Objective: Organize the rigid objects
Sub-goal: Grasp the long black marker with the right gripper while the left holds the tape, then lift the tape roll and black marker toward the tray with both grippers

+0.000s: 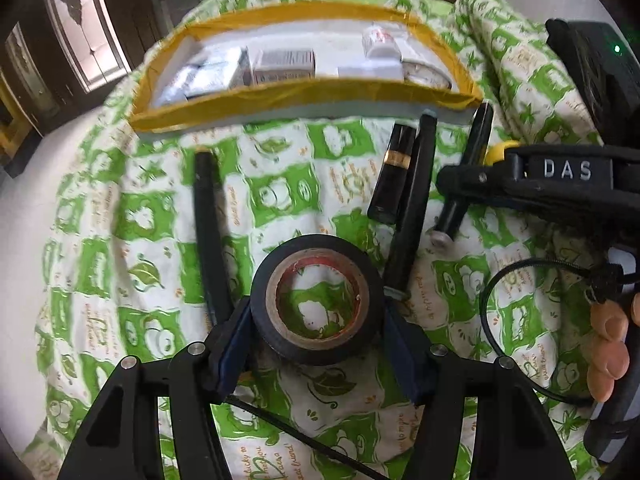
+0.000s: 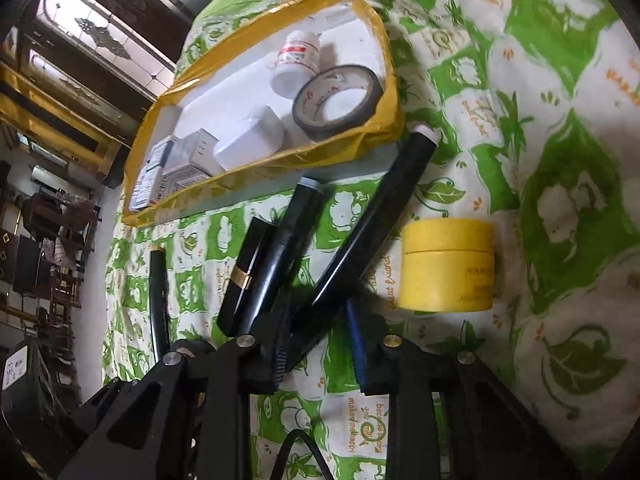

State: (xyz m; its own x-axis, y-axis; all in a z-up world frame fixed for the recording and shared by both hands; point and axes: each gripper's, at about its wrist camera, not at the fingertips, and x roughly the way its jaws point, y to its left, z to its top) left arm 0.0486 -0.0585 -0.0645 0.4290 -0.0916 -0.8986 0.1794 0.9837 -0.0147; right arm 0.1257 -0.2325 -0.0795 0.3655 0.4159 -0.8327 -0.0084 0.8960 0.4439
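The black tape roll (image 1: pixel 318 304) sits between the pads of my left gripper (image 1: pixel 318 322), clamped by its outer rim, hole toward the camera, over the quilt and short of the yellow-edged tray (image 1: pixel 304 98); to do this well I judge I should keep the squeeze even, carry the roll over the near wall and set it flat in a bare patch, since boxes and a second tape roll (image 2: pixel 338 96) already fill much of it; my right gripper (image 2: pixel 320 340) straddles the lower end of a long black pen (image 2: pixel 372 216), and I cannot tell whether it has bitten; a black lipstick (image 2: pixel 244 280) and a yellow jar (image 2: pixel 448 266) lie near; the green-and-white quilt (image 1: pixel 120 240) is soft and rumpled, so things may roll; beyond are dark wooden doors with glass panes (image 2: pixel 100 40).
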